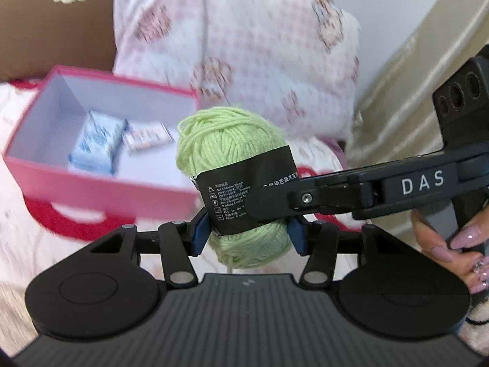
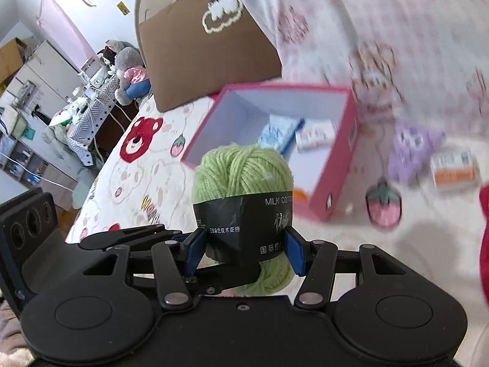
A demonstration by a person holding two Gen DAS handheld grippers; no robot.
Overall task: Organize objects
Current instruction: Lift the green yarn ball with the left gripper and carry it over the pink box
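You have the yarn ball [image 1: 232,165] between both grippers, in front of the box [image 2: 333,183] on the bed [image 2: 146,165]. Two packets [image 2: 282,133] lie inside the box. A pillow [image 1: 244,46] stands behind it, with another packet [image 2: 454,168] on the bed to its right.

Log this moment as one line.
left tongs: shut on green yarn ball | right tongs: shut on green yarn ball | pink box: open, two packets inside | yarn: not yet in box
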